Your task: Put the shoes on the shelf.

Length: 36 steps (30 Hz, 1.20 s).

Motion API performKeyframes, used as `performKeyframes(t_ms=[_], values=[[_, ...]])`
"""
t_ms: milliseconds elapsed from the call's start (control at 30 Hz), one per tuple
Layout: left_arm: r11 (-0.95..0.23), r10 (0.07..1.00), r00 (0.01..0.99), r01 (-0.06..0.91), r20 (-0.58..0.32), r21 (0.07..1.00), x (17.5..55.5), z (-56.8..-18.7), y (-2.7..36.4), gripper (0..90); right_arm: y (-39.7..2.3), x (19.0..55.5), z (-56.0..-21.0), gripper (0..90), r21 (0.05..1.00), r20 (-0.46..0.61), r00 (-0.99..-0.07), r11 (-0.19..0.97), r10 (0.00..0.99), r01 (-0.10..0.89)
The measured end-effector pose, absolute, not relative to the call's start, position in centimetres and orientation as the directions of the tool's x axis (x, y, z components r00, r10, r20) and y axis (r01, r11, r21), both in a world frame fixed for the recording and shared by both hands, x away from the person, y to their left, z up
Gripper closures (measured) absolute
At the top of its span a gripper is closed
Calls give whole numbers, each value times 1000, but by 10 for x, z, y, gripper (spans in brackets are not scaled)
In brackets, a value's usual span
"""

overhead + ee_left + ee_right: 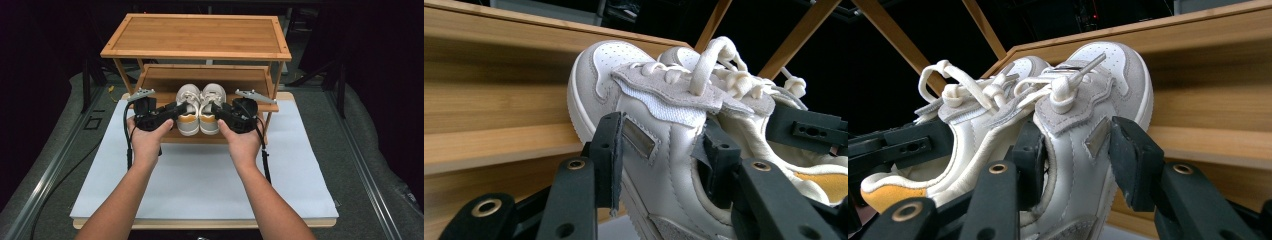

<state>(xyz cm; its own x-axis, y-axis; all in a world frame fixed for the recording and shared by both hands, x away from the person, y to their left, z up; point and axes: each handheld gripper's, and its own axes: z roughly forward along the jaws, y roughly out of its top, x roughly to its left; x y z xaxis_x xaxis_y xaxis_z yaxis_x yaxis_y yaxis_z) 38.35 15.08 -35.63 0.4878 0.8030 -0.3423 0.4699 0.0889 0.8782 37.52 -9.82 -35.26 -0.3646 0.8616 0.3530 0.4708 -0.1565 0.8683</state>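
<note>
Left shoe (188, 114) pinched sidewall-in by left gripper (176, 108), one jaw outside, one inside collar. Right shoe (211, 111) pinched likewise by right gripper (216, 109). Pair side by side over rack (197, 52) lower shelf.

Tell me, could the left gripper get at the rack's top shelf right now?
Probably not as things stand. The left gripper is shut on the side wall of the left shoe, down at the lower shelf. The top shelf above is bare, but the gripper would have to let go or lift the shoe along.
</note>
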Motion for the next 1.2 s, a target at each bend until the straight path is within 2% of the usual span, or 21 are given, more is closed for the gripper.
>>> performKeyframes(t_ms=[600, 933, 1200], values=[[106, 806, 473, 475, -355, 873, 417, -346, 156, 593, -93, 408, -340, 587, 864, 350, -369, -146, 861, 481], [106, 804, 462, 508, -374, 855, 432, -353, 155, 593, -94, 423, -346, 587, 844, 350, -353, -129, 868, 521], [98, 809, 451, 527, -376, 844, 443, -356, 152, 592, -96, 437, -353, 585, 829, 385, -332, -164, 861, 535]])
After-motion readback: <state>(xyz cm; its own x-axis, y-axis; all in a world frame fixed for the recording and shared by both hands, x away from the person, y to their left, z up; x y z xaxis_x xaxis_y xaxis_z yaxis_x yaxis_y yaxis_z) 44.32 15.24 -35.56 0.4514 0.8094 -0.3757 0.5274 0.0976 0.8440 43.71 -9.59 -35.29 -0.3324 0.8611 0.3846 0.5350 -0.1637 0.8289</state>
